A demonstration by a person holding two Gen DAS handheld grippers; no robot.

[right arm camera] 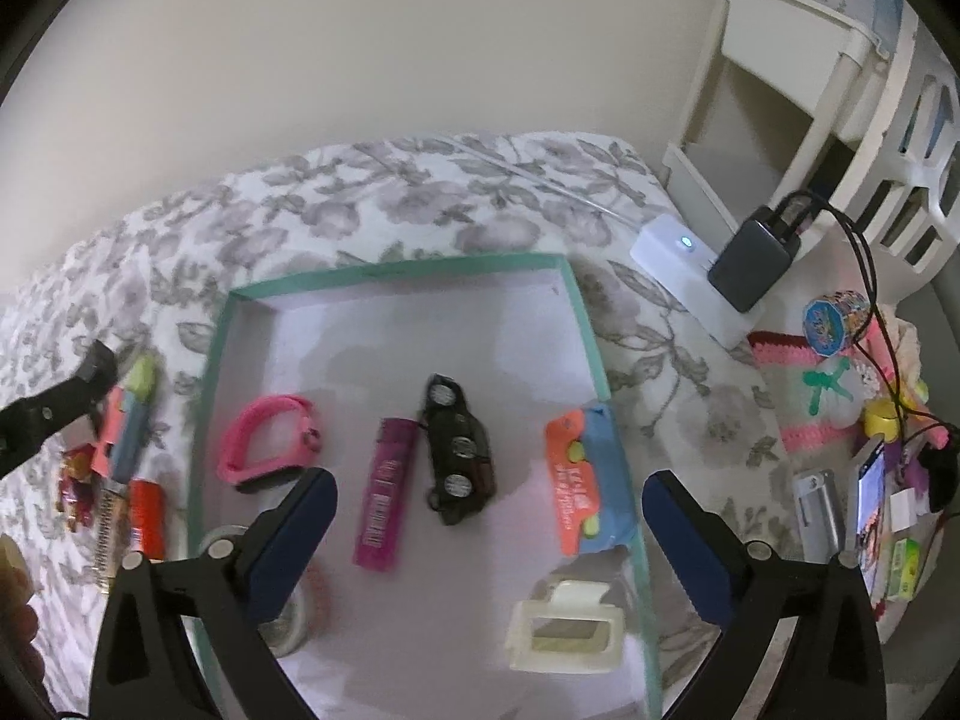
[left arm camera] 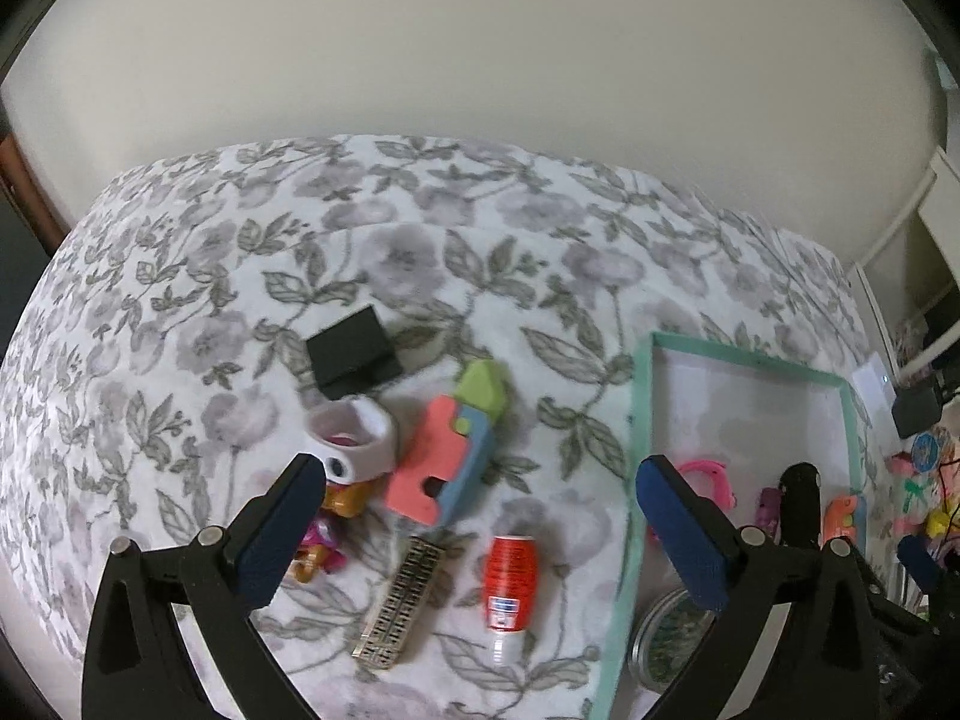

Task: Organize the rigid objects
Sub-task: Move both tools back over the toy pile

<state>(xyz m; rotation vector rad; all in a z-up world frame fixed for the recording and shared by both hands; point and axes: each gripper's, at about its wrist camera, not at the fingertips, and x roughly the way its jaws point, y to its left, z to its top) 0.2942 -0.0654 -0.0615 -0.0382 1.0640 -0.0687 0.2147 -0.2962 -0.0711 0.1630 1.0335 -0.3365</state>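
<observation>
My left tool stands spread wide with nothing between its pads, and my right tool is just as wide and equally empty. Under the left one, nearest me at 6 o'clock, a patterned flat bar and a red tube lie side by side on the floral bed cover; at 9 o'clock a small figure is partly hidden behind my left pad. Farther out at 12 o'clock sit the pink-blue-green block, touching a white ring-shaped piece, then a black box. The green-rimmed tray lies at 3 o'clock. Inside it, near to far, I see a cream clip, a magenta stick, an orange-blue block against the right rim, a black toy car and a pink band. The tray's far half is bare.
</observation>
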